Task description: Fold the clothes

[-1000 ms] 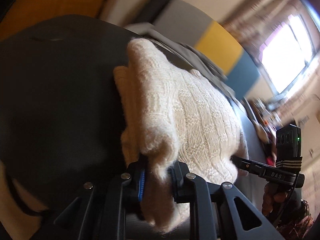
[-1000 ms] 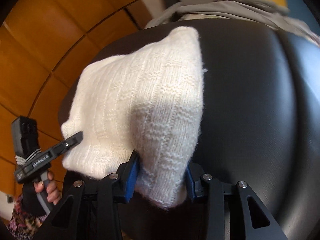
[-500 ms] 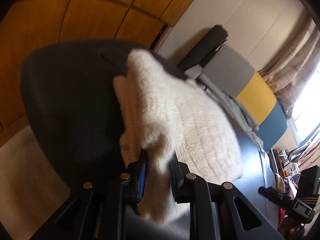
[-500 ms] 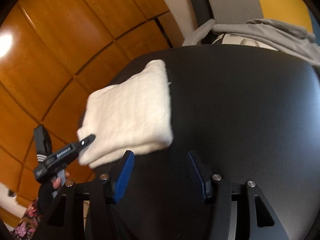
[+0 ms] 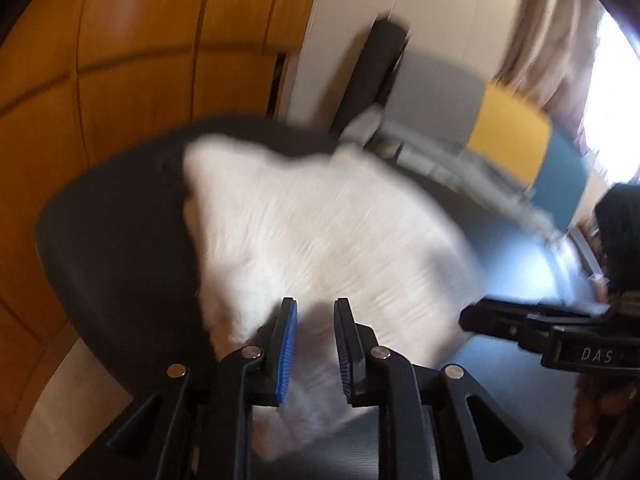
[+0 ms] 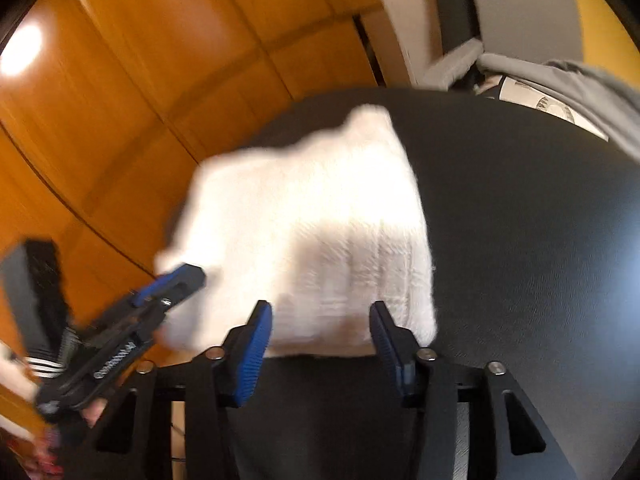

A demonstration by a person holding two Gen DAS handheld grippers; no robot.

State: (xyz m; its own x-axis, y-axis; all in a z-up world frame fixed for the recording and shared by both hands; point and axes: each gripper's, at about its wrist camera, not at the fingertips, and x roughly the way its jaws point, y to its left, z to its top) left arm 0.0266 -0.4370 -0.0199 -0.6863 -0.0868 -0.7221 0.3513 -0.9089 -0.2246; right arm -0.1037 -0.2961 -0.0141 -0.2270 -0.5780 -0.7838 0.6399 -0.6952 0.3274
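The right gripper [image 6: 320, 316], which let go half a second ago, is back over the white knit sweater [image 6: 312, 232], jaws just narrowing but apart, edge between them. The left gripper [image 5: 314, 312], closing further, pinches a fold. The sweater lies mid-frame on the black table [image 6: 520, 240].

Your sweater [image 5: 320, 240] is cream-white with a faint ribbed knit, lying on a black table [image 6: 520, 240]. Both your grippers, left [image 5: 314, 344] and right [image 6: 320, 340], are black with blue ridged pads. Behind you have orange-brown wood panels [image 6: 160, 80], a chair [image 5: 512, 144] blocked in grey, yellow and teal, and grey cloth [image 6: 580, 80]
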